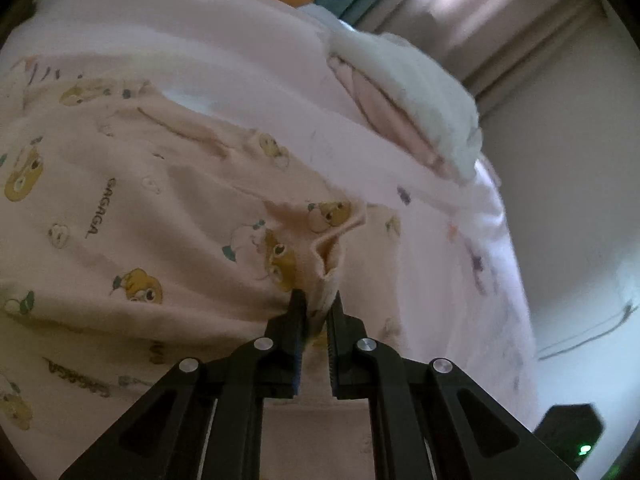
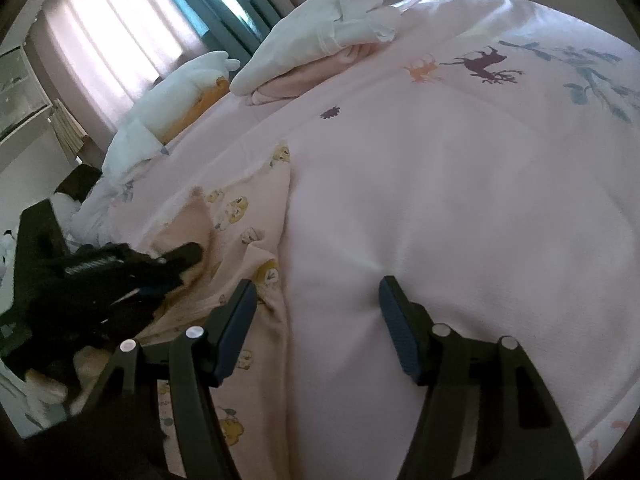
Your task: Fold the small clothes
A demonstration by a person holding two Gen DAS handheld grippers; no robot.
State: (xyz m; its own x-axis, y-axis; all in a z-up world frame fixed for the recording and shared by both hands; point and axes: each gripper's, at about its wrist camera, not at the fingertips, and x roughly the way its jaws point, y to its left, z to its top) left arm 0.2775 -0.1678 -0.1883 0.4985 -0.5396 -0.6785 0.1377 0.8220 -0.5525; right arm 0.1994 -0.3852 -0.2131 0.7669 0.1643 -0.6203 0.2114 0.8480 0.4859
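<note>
Pink bear-print garment [image 1: 132,208] spread on the bed, over a pale pink bedsheet [image 2: 460,184] with deer prints. Bunched fold of its cloth pinched in the left gripper [image 1: 318,304], jaws clenched tight on the fabric. Right gripper [image 2: 318,292] released, jaws apart, hovering just above the sheet at the garment's edge, nothing between the pads. Folded white and pink clothes [image 2: 320,48] stacked toward the far edge of the bed. White pillow [image 2: 172,92] near the curtains [image 2: 120,28].
</note>
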